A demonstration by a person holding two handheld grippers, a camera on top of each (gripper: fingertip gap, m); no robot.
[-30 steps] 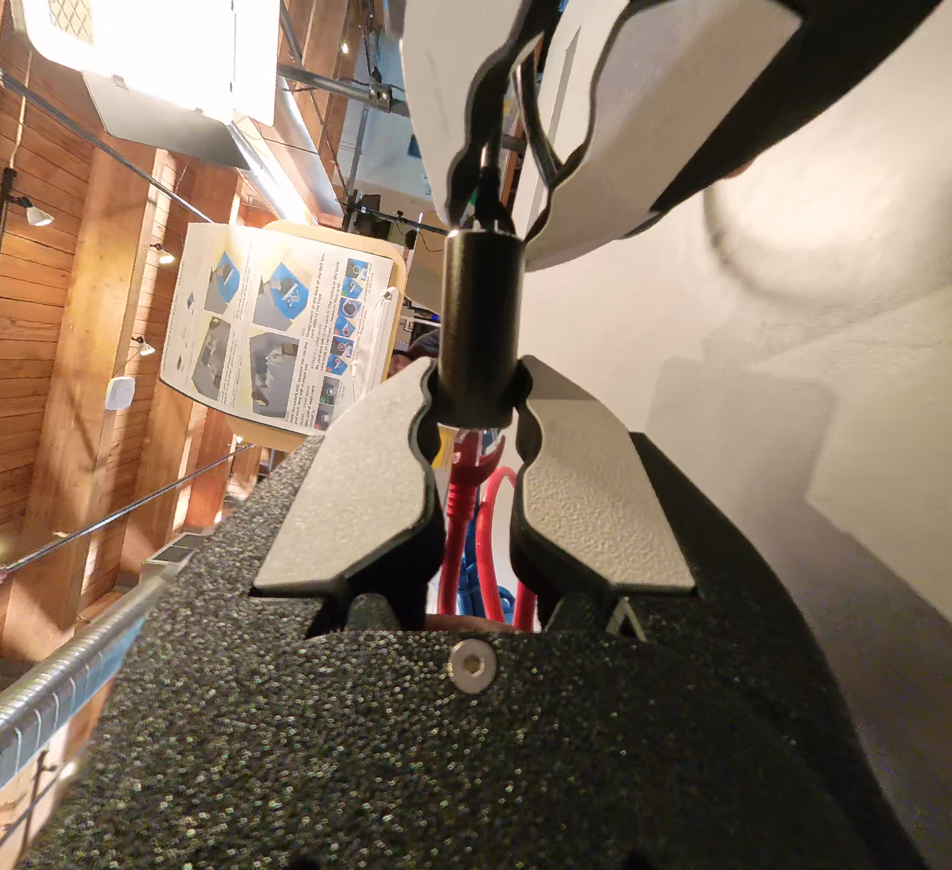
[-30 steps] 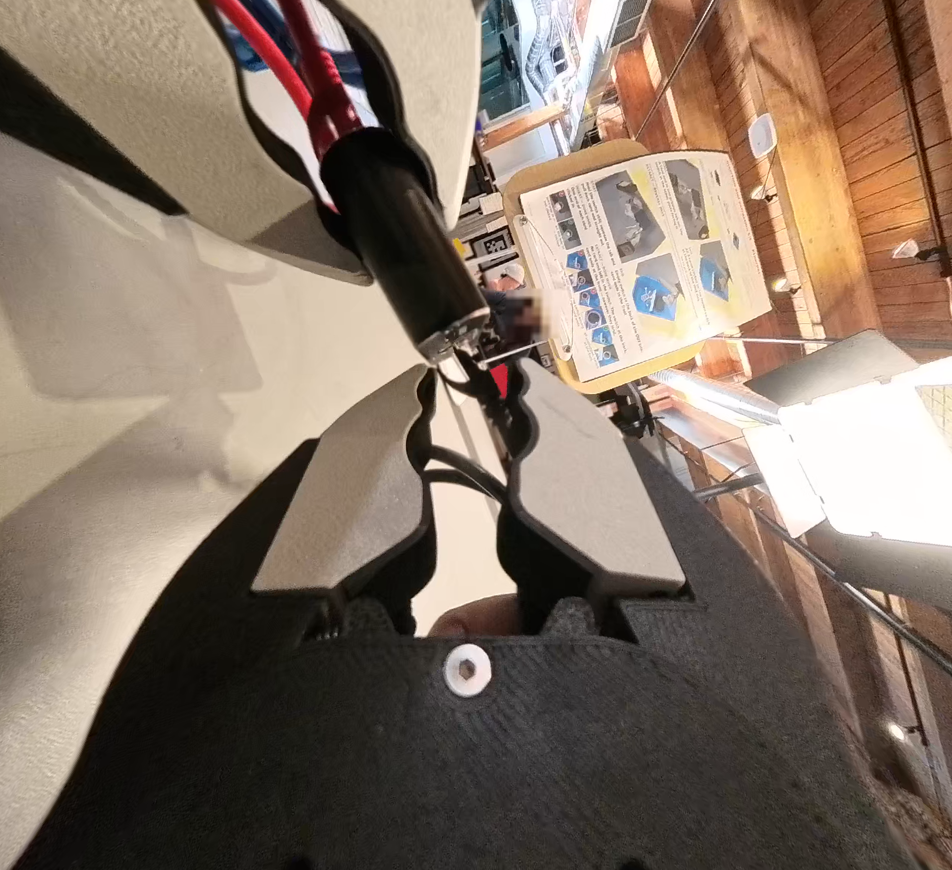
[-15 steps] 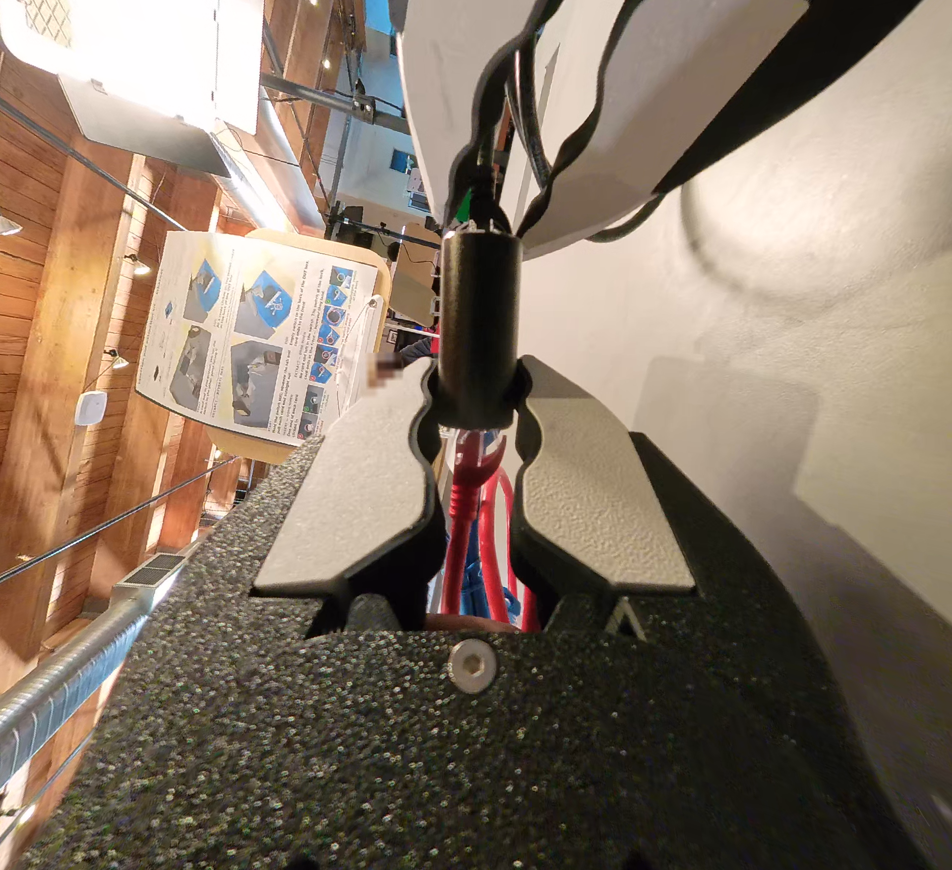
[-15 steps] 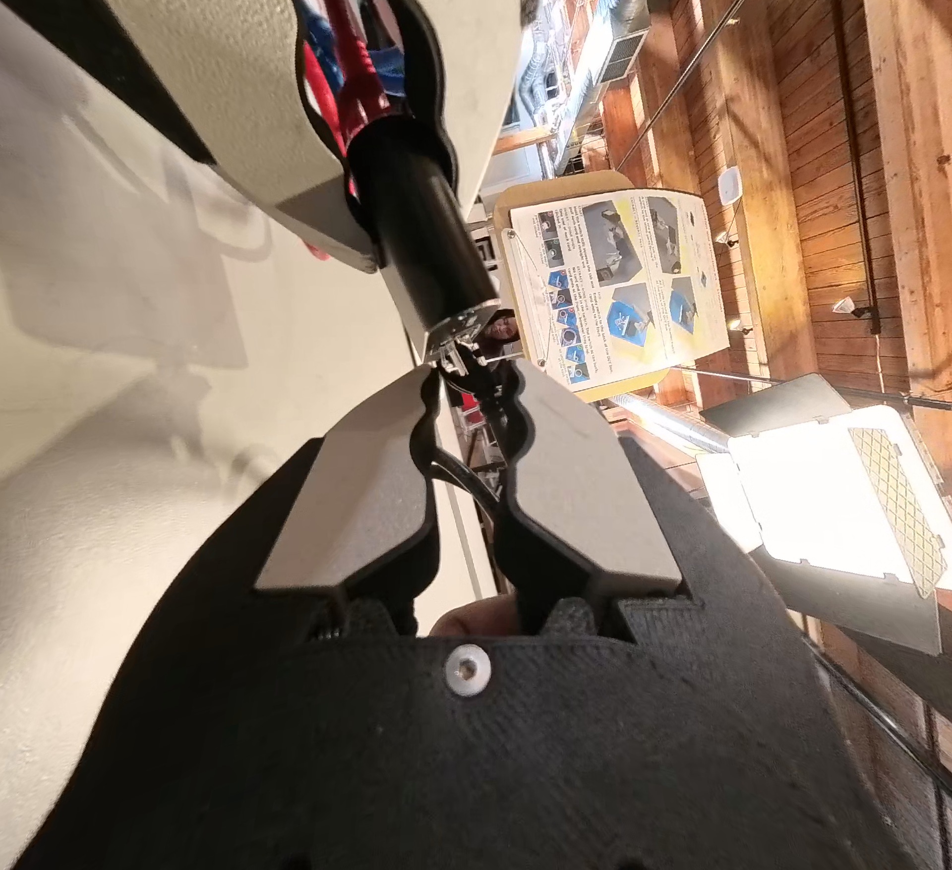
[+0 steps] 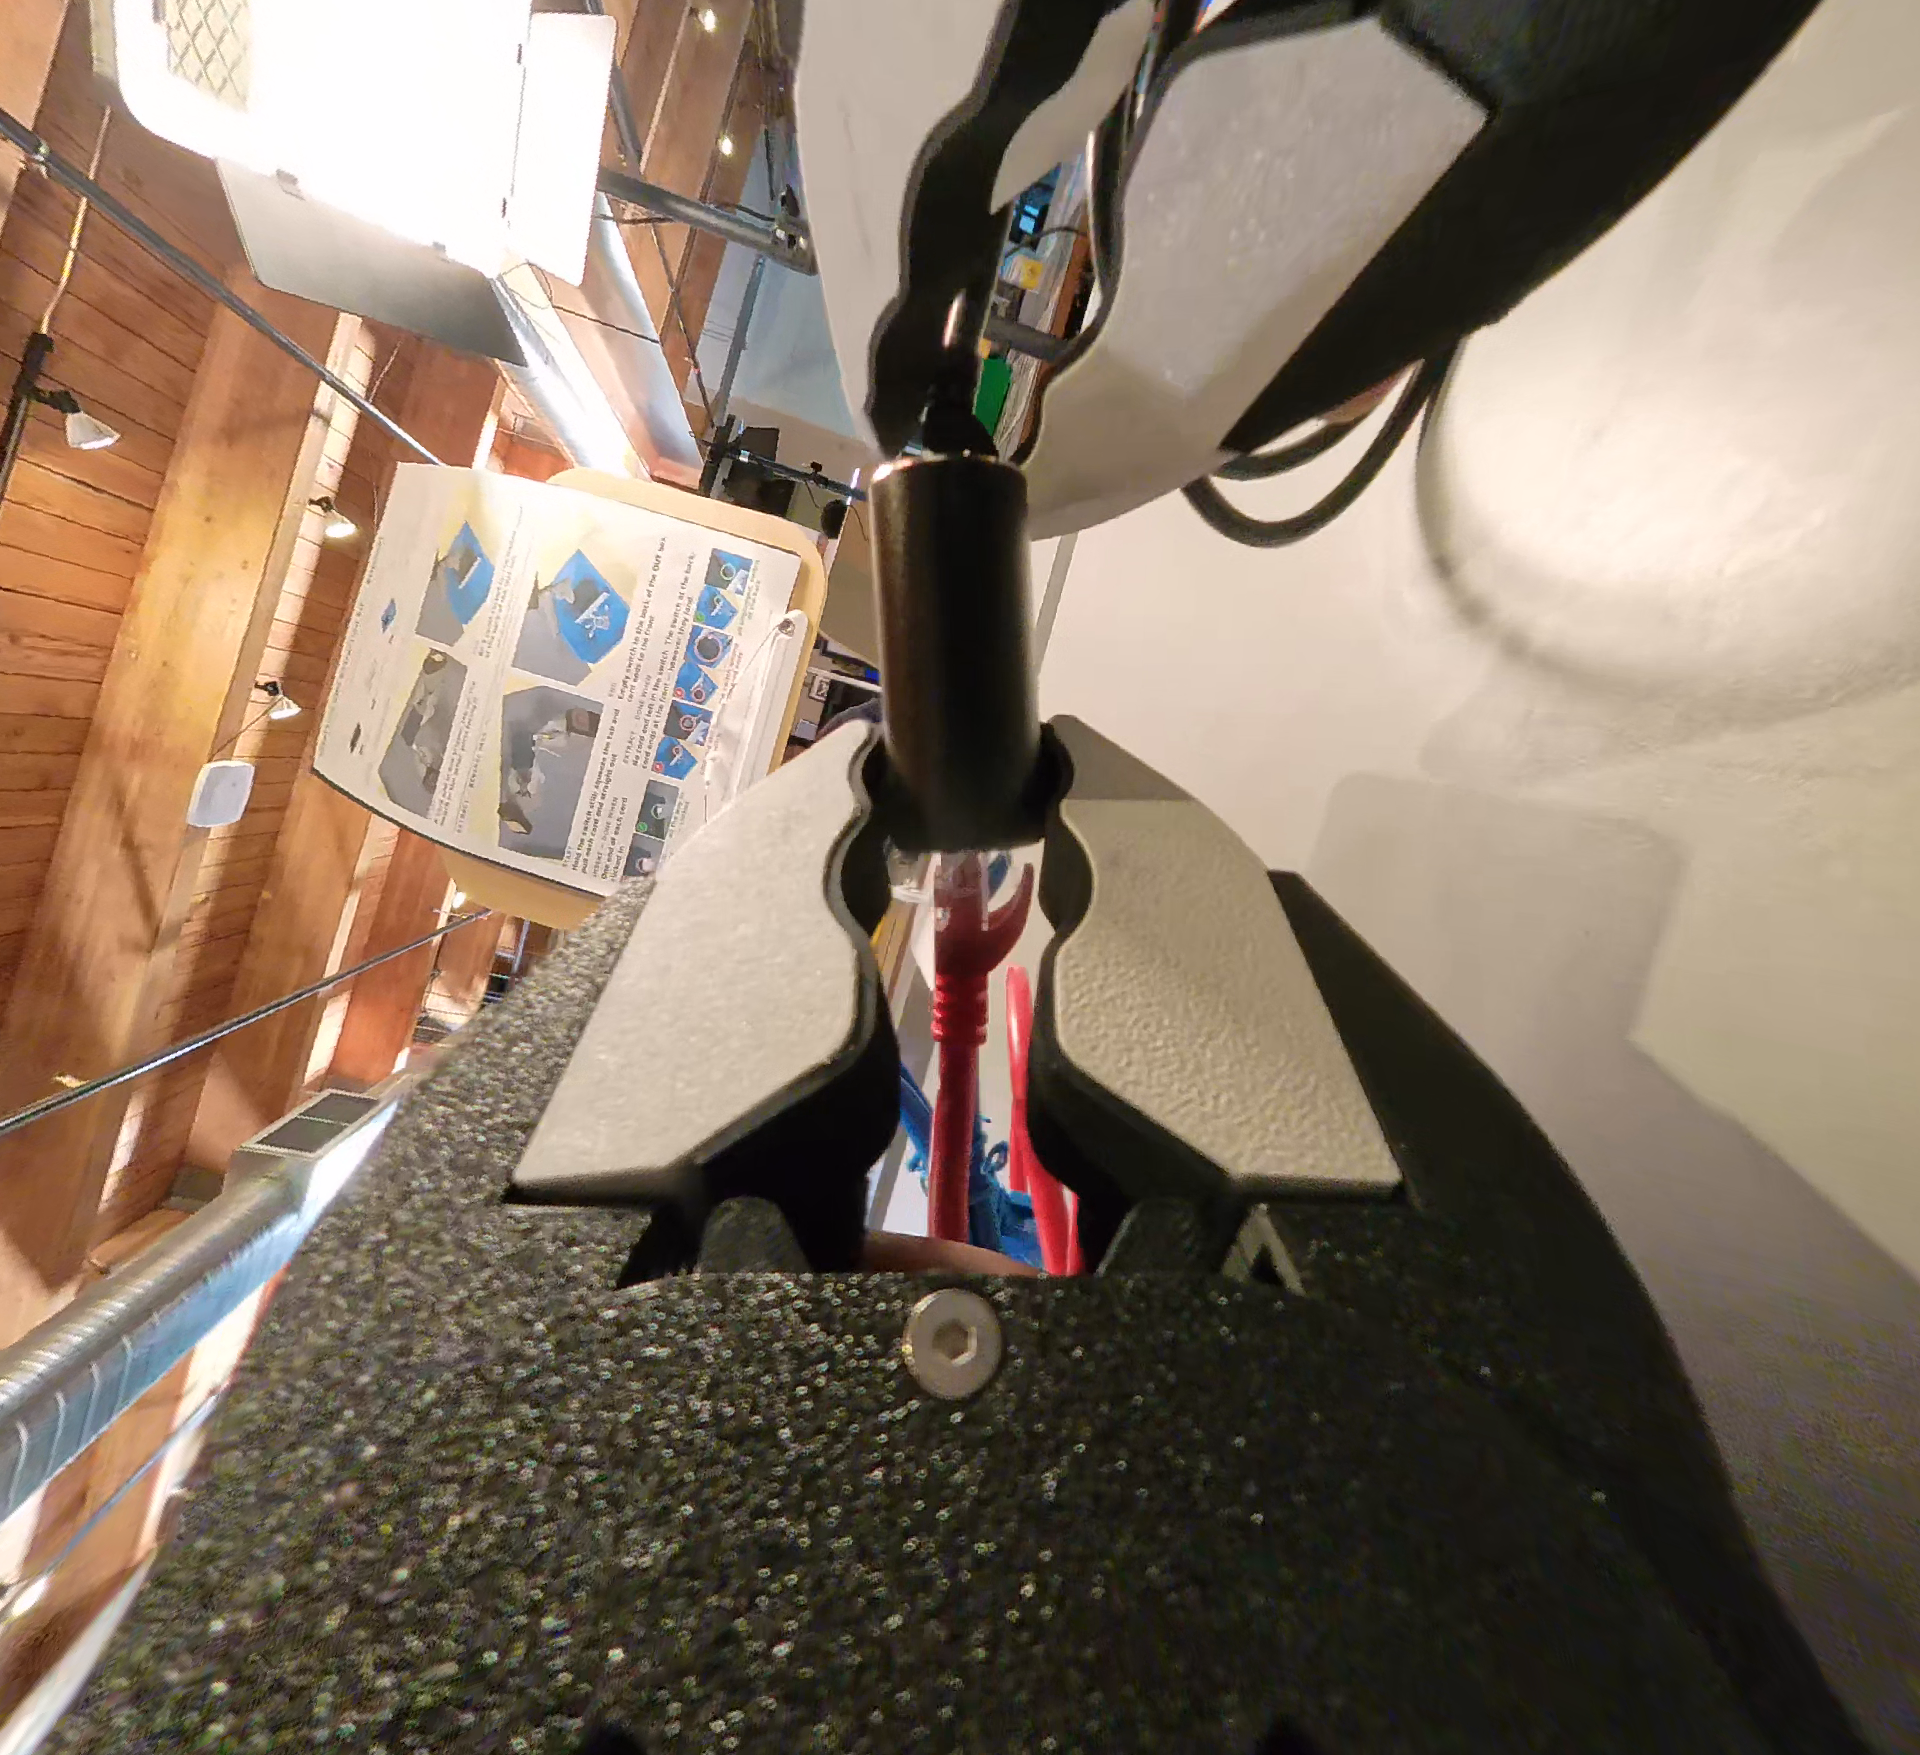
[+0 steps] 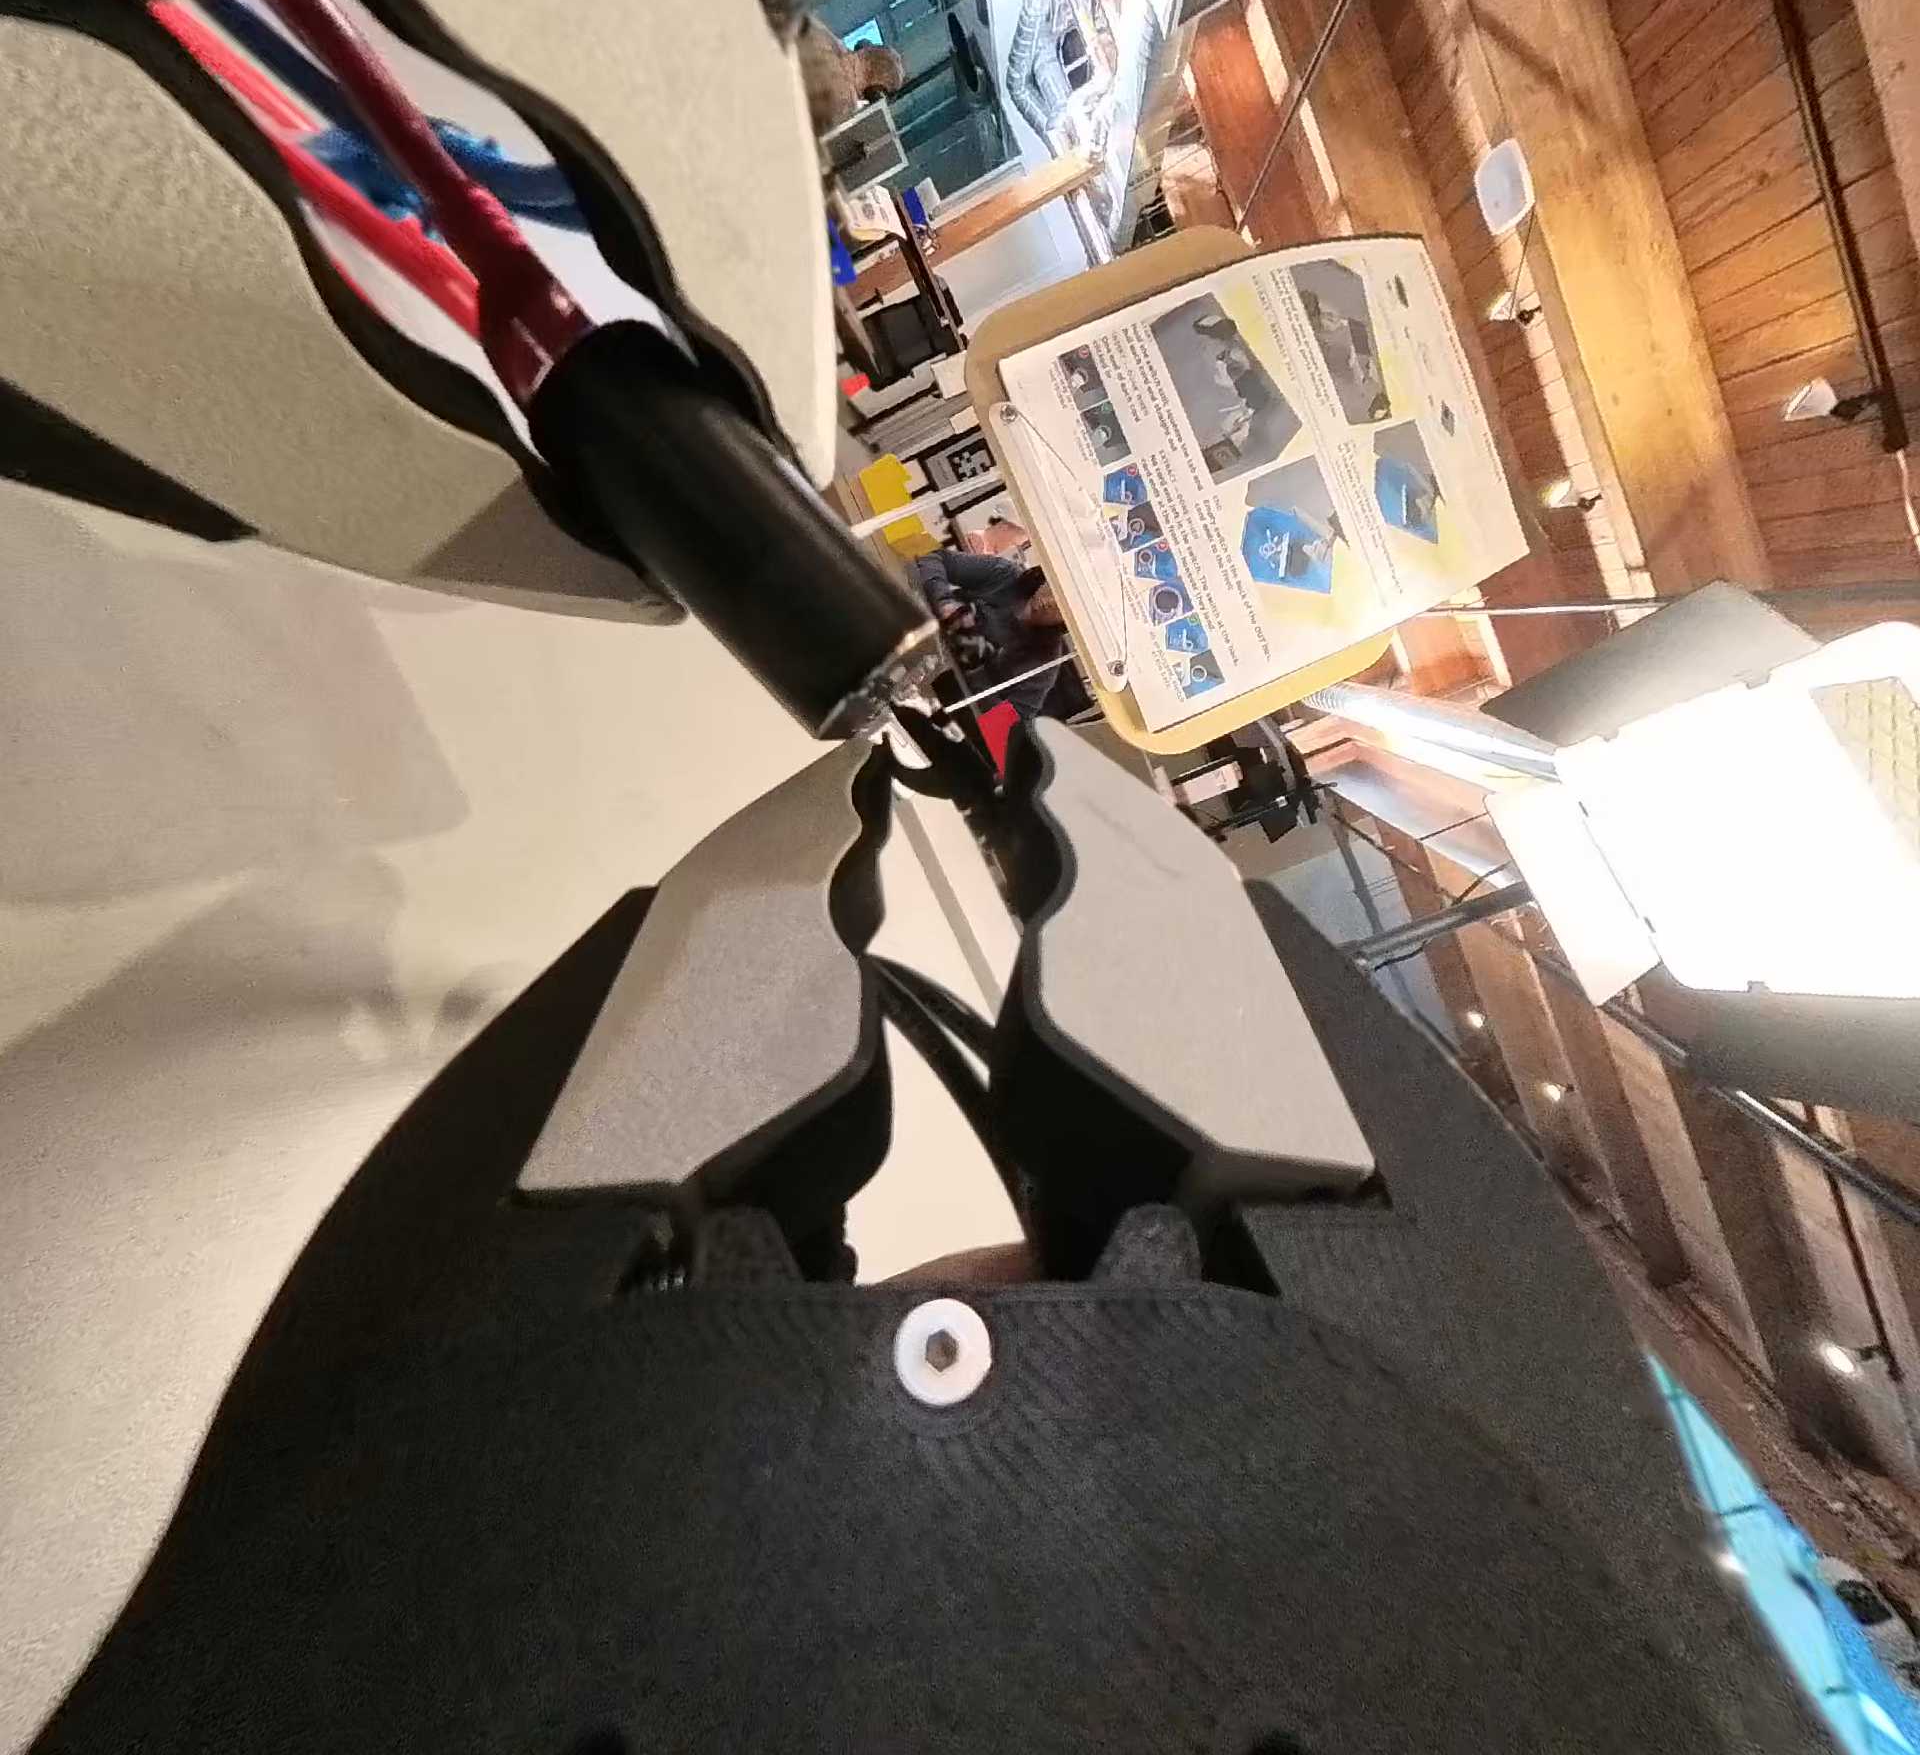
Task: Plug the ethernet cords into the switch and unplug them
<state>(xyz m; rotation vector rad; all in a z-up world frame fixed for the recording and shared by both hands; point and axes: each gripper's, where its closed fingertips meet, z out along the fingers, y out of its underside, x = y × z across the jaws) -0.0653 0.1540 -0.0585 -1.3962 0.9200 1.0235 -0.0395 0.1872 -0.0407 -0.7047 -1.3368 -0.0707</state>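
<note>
Wood-planked walls and ceiling beams fill the background of both wrist views, with a bright panel light [image 5: 312,32] and an illustrated instruction sheet [image 5: 571,677] on a tan board beyond the fingertips. A pale, matte white surface [image 5: 1558,770] takes up the other side of each view.

In the left wrist view, the left gripper [image 5: 956,780] has its 2 fingers closed around the near end of a black cylinder [image 5: 954,635], which stands out straight ahead from the fingertips. Behind the cylinder, between the fingers and running back toward the palm, a red ethernet cord [image 5: 961,999] enters the cylinder's near end; its clear plug tip shows just at the rim. Blue cord [image 5: 935,1144] lies bundled beside it, deeper between the fingers.

Opposite, at the cylinder's far end, the right gripper [image 5: 987,334] faces the left one, its fingers pinched on a thin black cord [image 5: 1299,500] that loops off to one side. In the right wrist view, the right gripper [image 6: 951,770] is nearly closed on that black cord's plug [image 6: 935,760], held just at the cylinder's [image 6: 727,531] metal-rimmed end; whether the plug is seated inside I cannot tell. The black cord [image 6: 935,1019] trails back between the fingers toward the palm.
</note>
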